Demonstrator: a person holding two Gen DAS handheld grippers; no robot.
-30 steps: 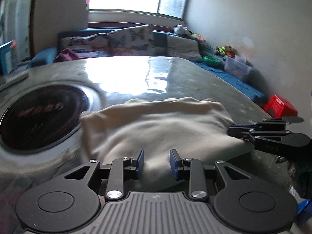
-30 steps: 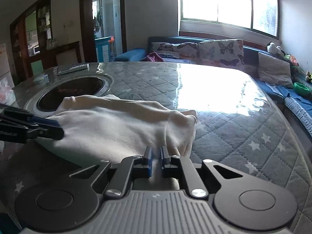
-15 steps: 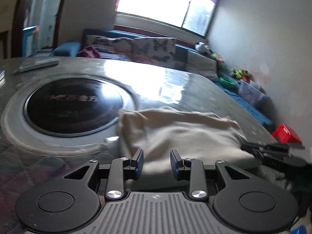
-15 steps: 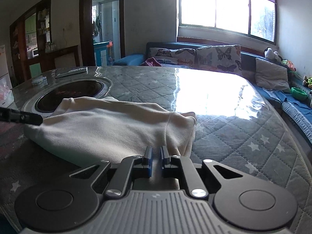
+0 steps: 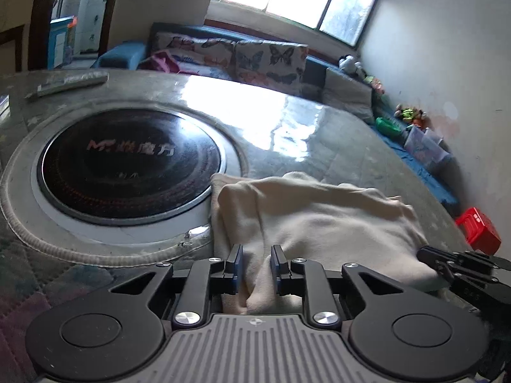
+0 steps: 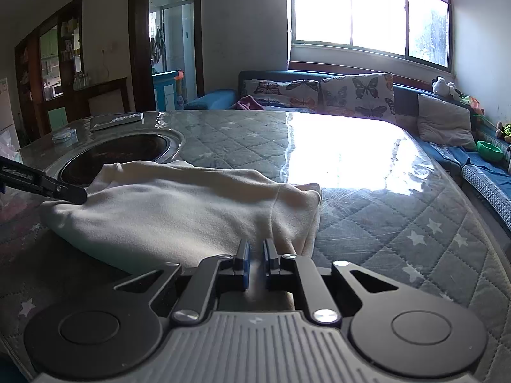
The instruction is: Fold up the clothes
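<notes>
Quilted glossy tabletop (image 6: 399, 210), soft cream garment (image 6: 179, 210)

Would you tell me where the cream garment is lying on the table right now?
The cream garment lies bunched on the quilted table, just right of the round black cooktop in the left wrist view, its near edge between both grippers.

Left claw (image 5: 255, 268): matte black linkage arms, blue pads on its fingertips (image 5: 237, 263), silver screw heads, two round black discs | grey ribbed base plate bearing a small crosshair mark | Right claw (image 6: 254, 263): same black arms, blue pads, silver screws, grey ribbed plate
</notes>
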